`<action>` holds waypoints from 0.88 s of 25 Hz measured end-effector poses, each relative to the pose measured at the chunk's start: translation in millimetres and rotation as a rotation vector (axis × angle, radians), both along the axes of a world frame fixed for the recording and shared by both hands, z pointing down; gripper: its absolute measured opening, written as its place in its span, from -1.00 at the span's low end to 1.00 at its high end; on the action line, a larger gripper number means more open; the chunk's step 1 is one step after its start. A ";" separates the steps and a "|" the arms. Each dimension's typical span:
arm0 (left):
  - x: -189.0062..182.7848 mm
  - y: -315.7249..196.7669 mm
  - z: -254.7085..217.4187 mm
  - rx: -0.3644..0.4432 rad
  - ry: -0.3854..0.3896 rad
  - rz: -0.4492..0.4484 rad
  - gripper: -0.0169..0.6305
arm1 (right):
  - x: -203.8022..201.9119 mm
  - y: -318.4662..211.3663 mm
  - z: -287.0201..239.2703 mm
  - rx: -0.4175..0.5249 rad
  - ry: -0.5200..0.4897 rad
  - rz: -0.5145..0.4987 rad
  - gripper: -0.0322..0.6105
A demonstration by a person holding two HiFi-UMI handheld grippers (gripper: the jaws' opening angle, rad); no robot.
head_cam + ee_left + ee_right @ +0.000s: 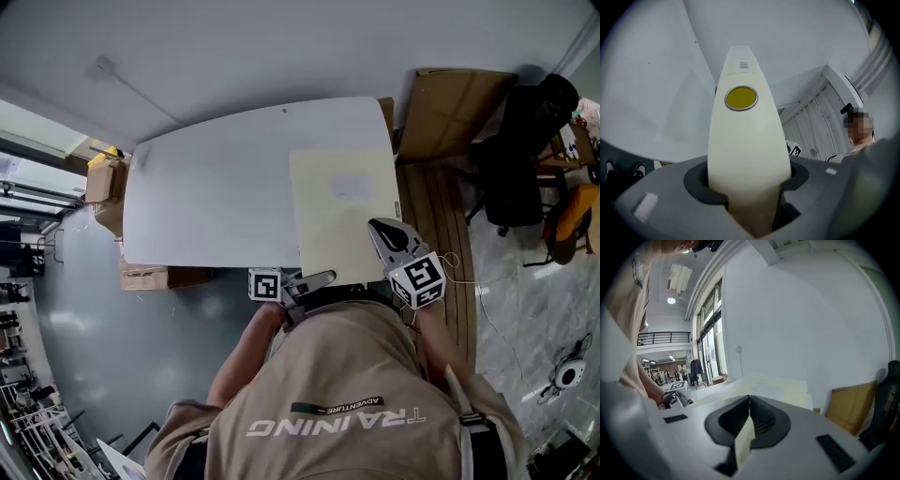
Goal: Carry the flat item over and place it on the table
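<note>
The flat item is a pale cream rectangular board with a small label, and it lies over the right part of the white table. Its near edge overhangs toward me. My left gripper is at the board's near left corner and my right gripper at its near right edge. In the left gripper view the cream board, with a yellow round dot on it, fills the gap of the left gripper. In the right gripper view the right gripper pinches the board's thin edge.
A cardboard sheet leans beyond the table's right end, beside a wooden slatted surface. A black chair stands further right. Cardboard boxes sit at the table's left end. A person is at the right of the left gripper view.
</note>
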State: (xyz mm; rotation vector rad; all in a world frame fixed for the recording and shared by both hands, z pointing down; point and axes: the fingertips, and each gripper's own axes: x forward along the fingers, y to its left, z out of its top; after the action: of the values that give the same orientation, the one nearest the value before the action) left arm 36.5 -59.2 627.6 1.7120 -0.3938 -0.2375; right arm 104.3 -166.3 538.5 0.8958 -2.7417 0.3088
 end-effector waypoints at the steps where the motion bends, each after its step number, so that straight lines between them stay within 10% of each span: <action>1: -1.5 -1.4 -1.2 0.007 0.000 0.001 -0.06 | -2.5 0.0 1.1 -0.005 -0.004 -0.006 -0.88; 22: -59.0 -68.9 14.2 0.003 0.035 0.160 -0.06 | -63.6 -52.6 -8.6 -0.035 0.016 0.095 -0.88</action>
State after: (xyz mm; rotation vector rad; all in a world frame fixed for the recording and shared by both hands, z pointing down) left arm -22.5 -128.1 641.8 1.7300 -0.2293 -0.1510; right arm 40.8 -218.9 529.9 1.0171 -2.6751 0.3648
